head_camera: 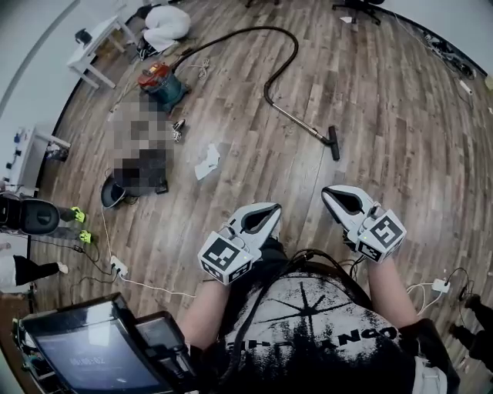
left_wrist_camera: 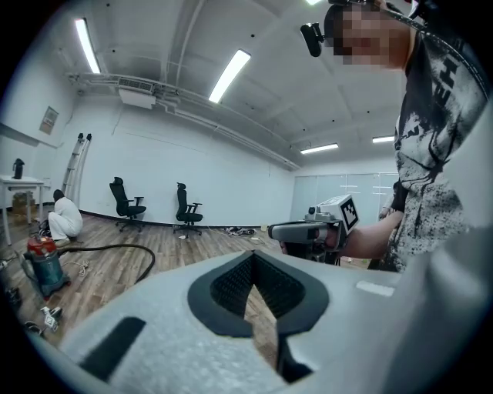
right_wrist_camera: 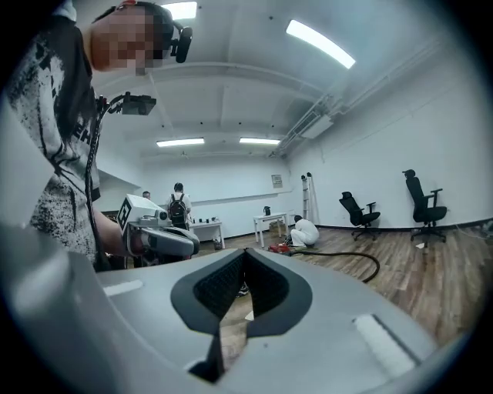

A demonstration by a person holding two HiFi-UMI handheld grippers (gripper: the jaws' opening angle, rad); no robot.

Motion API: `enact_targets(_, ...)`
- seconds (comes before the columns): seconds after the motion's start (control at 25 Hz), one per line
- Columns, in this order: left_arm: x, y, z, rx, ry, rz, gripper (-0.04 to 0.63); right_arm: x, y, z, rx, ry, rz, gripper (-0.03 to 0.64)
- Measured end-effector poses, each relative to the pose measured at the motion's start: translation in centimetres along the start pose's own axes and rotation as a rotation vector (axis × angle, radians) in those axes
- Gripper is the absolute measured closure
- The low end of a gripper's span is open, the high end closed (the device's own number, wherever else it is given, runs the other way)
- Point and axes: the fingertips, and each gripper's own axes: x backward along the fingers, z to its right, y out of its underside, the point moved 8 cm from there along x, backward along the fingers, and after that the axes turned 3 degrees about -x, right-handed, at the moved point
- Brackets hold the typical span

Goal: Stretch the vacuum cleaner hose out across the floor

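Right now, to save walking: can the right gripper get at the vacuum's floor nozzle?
Probably not. The floor nozzle lies ahead on the wooden floor, while the right gripper hangs far short of it. Nothing blocks it; a step seems needed.

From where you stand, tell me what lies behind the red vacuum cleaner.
Behind the vacuum cleaner a person in white crouches beside a white table. The black hose curves away to the right. What the person is working on is hidden by their body.
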Motion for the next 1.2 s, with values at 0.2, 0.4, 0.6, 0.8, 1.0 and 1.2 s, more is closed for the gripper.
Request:
enact_targets(0.2,-3.0,-1.9,-5.9,-0.027,0.077,0.015,0.594,-3.6,-2.4,3.4,0.043,0.042,-0.019,0.611)
enact_targets(0.4,-5.9,-3.9,-13.1,-0.052,0.151,0.007,0.594,-8.1,-4.6,7.1,0.049,0.109,-0.018,0.611)
enact_targets(0.6,-8.6,-4.3,-18.8,-0.059,0.232,0.001,0.594,-11.3,-4.6,10.1,0.032,0.181,-0.029,0.611)
enact_targets(0.8,-9.7,-4.5,-23.0,-0.075,0.274,-0.003,0.594,-14.1,-5.6,11.6,0.052,0.224,-0.033,0.611)
enact_targets(1.0,-10.9,-4.7,-25.1,-0.084,0.278,-0.017,0.594,-14.3,-6.2,13.5,0.056,0.255,-0.054,0.611)
enact_targets(1.2,-12.8,-5.2,-26.9,-0.103,0.259,-0.031,0.594,-14.6,-6.5,16.6,0.059,0.25,-0.069,0.611)
